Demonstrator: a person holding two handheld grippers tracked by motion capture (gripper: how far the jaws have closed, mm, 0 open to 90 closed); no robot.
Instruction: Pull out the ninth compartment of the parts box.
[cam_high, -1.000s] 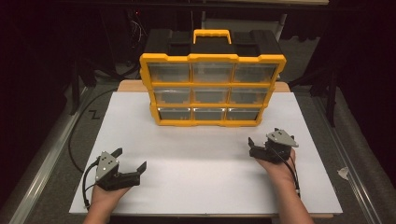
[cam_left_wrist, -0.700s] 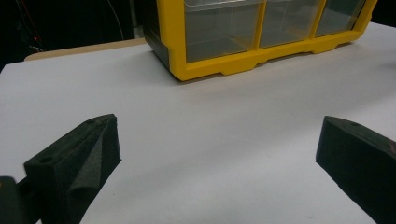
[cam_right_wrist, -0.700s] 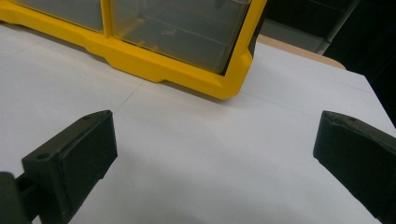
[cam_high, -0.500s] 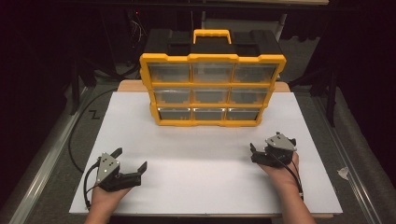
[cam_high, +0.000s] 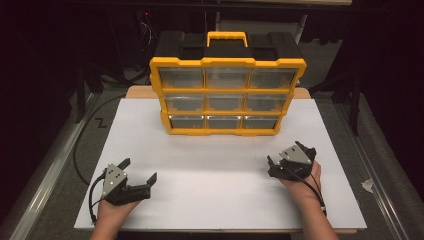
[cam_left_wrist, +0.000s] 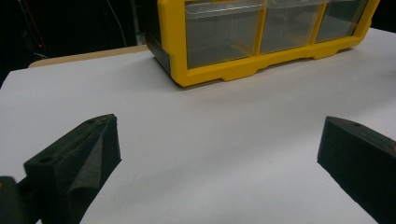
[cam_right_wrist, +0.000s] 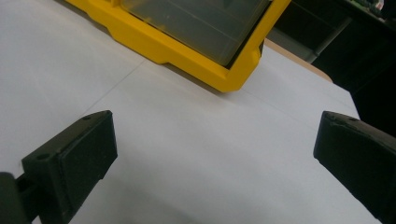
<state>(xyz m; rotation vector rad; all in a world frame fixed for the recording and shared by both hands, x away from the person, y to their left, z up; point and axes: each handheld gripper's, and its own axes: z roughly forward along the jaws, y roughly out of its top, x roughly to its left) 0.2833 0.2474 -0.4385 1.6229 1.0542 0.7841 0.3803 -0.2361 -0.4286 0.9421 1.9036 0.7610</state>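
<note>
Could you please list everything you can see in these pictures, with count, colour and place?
Drawer cabinet: one, yellow frame with black top and yellow handle, nine clear drawers in three rows, standing at the far middle of the board.
Board: one, white, covering the table top.
Wooden edge: one, tan, showing behind the board beside the cabinet.
Cable: one, black, curving on the grey floor at left.
Left claw: one, black with grey plate, open, near left of the board, held in a hand.
Right claw: one, black with grey plate, open, near right.
</note>
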